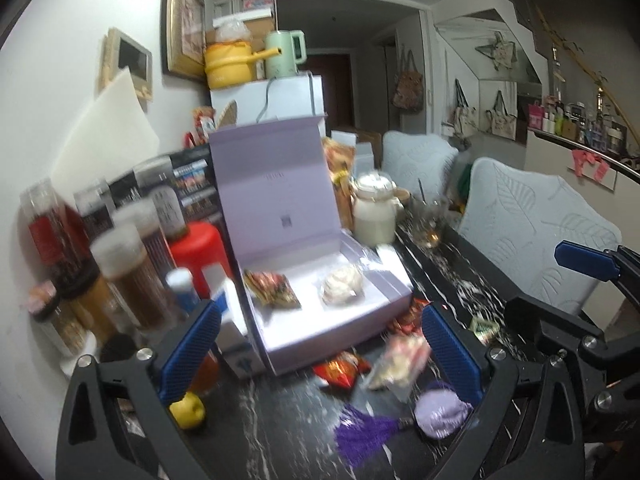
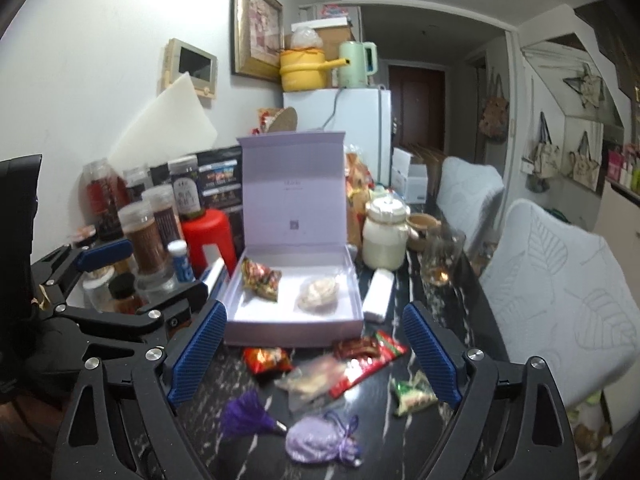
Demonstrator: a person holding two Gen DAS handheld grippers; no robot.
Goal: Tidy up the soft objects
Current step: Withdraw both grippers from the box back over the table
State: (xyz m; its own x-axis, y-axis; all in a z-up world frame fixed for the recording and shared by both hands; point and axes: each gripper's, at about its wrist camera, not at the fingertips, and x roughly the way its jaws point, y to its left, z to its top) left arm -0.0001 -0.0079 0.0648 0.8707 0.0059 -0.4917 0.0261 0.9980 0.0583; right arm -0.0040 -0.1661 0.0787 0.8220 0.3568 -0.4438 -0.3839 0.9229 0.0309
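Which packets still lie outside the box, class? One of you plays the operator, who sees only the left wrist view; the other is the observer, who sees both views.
Observer: A long red-and-green packet lies just in front of the box. A finger of the left tool mostly hides it from you.
Operator: Is the purple pouch whole?
Observer: Yes. The pouch lies free, with its drawstring showing on the right.
Operator: Is the right tool holding anything?
Observer: No. The right tool is open and grips nothing.
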